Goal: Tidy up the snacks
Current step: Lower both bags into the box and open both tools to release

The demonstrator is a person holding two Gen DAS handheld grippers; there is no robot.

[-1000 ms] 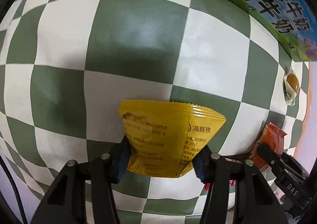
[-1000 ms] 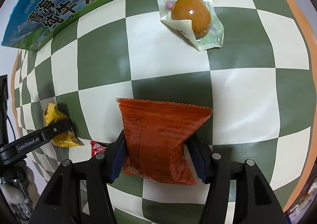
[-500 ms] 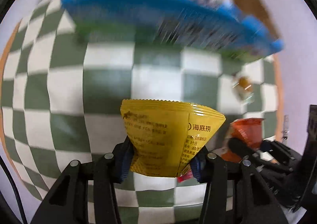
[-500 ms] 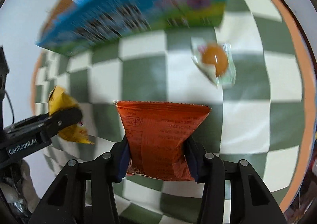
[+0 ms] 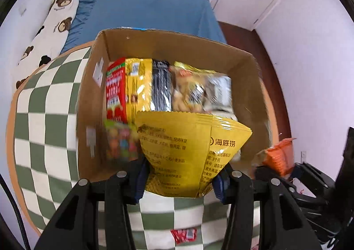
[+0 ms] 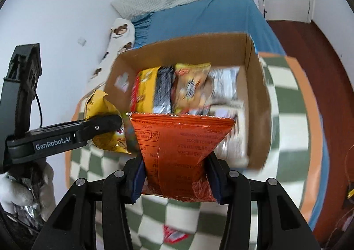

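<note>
My left gripper [image 5: 180, 180] is shut on a yellow snack packet [image 5: 188, 152] and holds it up in front of an open cardboard box [image 5: 250, 95] full of snack packs. My right gripper [image 6: 174, 180] is shut on an orange snack packet [image 6: 177, 152], also raised in front of the same box [image 6: 256, 117]. The orange packet shows at the right of the left wrist view [image 5: 279, 154]. The yellow packet shows at the left of the right wrist view [image 6: 99, 117], in the left gripper [image 6: 104, 125].
The box stands on a green-and-white checkered table [image 5: 44, 117]. A small red packet [image 5: 183, 234] lies on the table below the grippers. A blue bed [image 5: 143, 10] with a bear-print pillow [image 5: 53, 22] is behind the table.
Both grippers have risen from the table and tilted up, each carrying its packet. The view went from the box's printed side to its open top.
</note>
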